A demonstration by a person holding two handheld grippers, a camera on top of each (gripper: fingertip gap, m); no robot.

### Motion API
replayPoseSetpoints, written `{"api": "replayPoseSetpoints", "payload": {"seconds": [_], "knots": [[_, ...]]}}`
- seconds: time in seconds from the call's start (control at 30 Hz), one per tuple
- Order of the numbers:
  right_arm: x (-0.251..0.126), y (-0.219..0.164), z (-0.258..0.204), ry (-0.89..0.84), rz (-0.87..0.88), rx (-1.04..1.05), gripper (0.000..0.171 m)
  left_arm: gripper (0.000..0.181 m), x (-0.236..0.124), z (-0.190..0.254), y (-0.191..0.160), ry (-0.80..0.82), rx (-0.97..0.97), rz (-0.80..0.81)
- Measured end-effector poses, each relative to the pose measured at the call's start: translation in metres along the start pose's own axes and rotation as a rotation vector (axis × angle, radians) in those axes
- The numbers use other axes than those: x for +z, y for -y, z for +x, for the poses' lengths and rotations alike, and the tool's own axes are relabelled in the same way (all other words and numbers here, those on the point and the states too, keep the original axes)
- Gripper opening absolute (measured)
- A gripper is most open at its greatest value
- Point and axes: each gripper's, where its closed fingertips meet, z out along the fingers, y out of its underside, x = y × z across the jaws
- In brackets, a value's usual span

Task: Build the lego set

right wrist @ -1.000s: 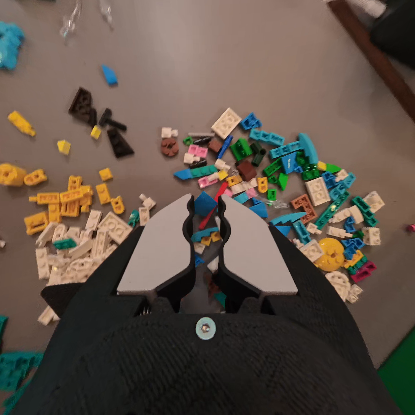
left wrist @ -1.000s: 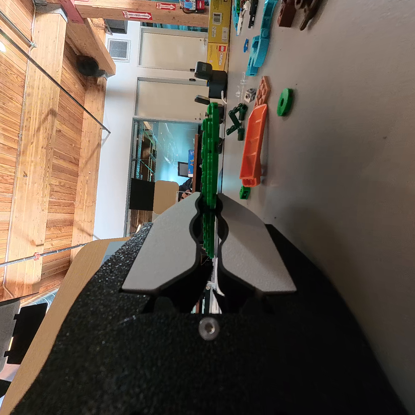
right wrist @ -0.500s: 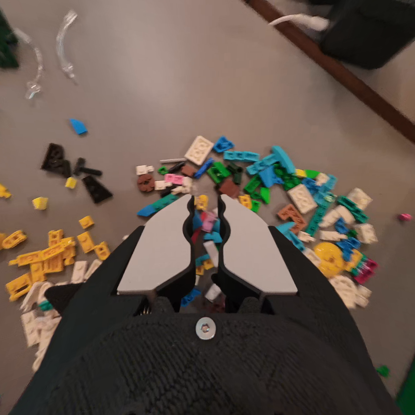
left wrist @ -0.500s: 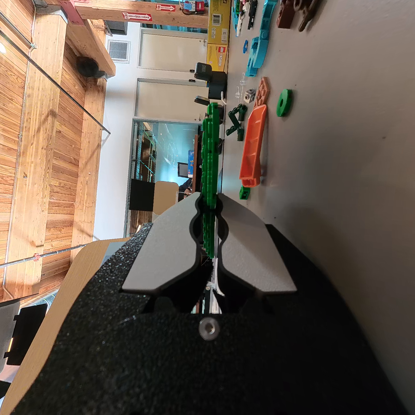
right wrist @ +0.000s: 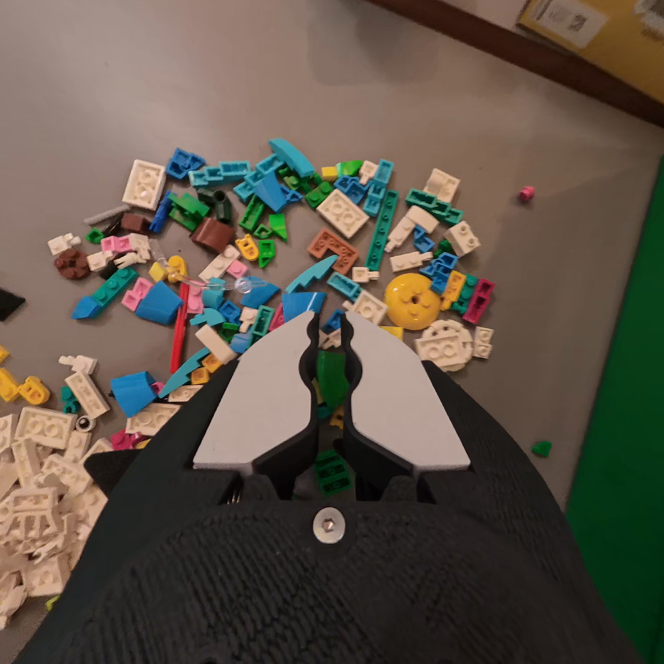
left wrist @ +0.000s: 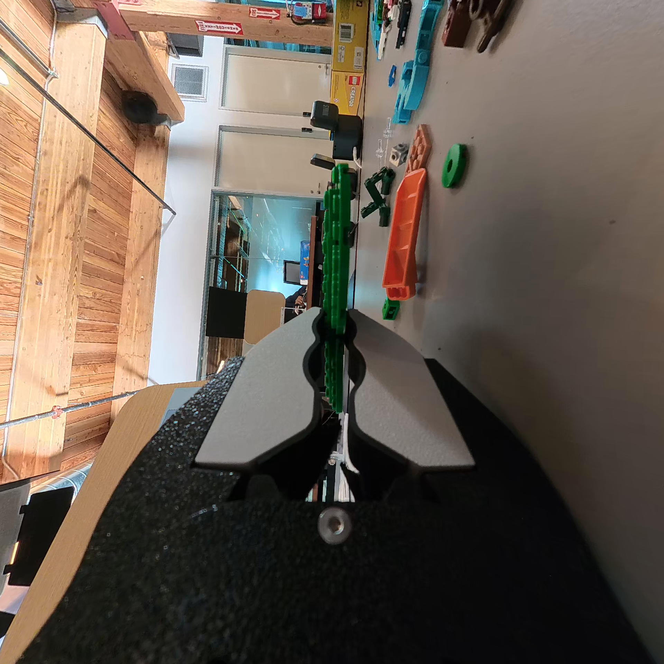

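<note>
My left gripper (left wrist: 336, 318) is shut on a large green baseplate (left wrist: 337, 233). It holds the plate edge-on above the grey table (left wrist: 539, 251). My right gripper (right wrist: 330, 316) hovers over a heap of mixed small bricks (right wrist: 273, 201), with its jaws closed to a narrow slit and nothing held at the tips. A blue slope (right wrist: 303, 301) and a yellow round piece (right wrist: 413, 301) lie just beyond its tips. A green brick (right wrist: 332, 377) shows through the gap below the fingers.
In the left wrist view an orange hull piece (left wrist: 404, 233), a green ring (left wrist: 453, 165), dark green parts (left wrist: 377, 194) and teal pieces (left wrist: 413, 82) lie on the table. In the right wrist view white bricks (right wrist: 43, 449) are piled at the left, a green surface (right wrist: 628, 323) fills the right edge, and a yellow box (right wrist: 575, 21) stands behind the table edge. The grippers' ends are close to 45 cm from one another. The yellow round piece (right wrist: 413, 301) lies around 4 cm away from my right fingertips.
My right gripper has moved across the table toward the right side of the mixed heap and closer to it. The left gripper and its green plate have stayed still.
</note>
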Motion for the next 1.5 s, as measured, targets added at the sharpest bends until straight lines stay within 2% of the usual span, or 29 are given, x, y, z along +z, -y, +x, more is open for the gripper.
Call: {"api": "replayPoseSetpoints", "payload": {"seconds": [0.13, 0.4, 0.57, 0.9, 1.07, 1.27, 1.5], "knots": [[-0.002, -0.002, -0.013, 0.063, -0.024, -0.053, 0.011, 0.008, 0.000, 0.000, 0.000, -0.001, -0.001, -0.001], [-0.052, 0.013, 0.047, -0.100, 0.179, 0.160, 0.007, 0.008, 0.000, 0.000, 0.000, -0.001, -0.001, 0.001], [-0.066, 0.012, 0.058, -0.112, 0.225, 0.203, 0.006, 0.009, 0.000, 0.000, 0.000, -0.001, -0.001, 0.002], [-0.063, -0.006, 0.067, -0.125, 0.143, 0.252, 0.006, 0.009, 0.000, 0.000, 0.000, -0.002, -0.002, 0.003], [-0.058, -0.023, 0.062, -0.110, 0.043, 0.186, 0.008, 0.009, 0.000, 0.000, 0.001, -0.002, -0.001, 0.003], [-0.038, -0.002, 0.057, -0.124, 0.133, 0.161, 0.015, 0.009, 0.000, 0.000, 0.000, -0.002, -0.002, 0.001], [-0.015, -0.007, 0.052, -0.140, 0.086, 0.122, 0.025, 0.009, 0.000, 0.000, 0.000, -0.002, 0.000, 0.003]]}}
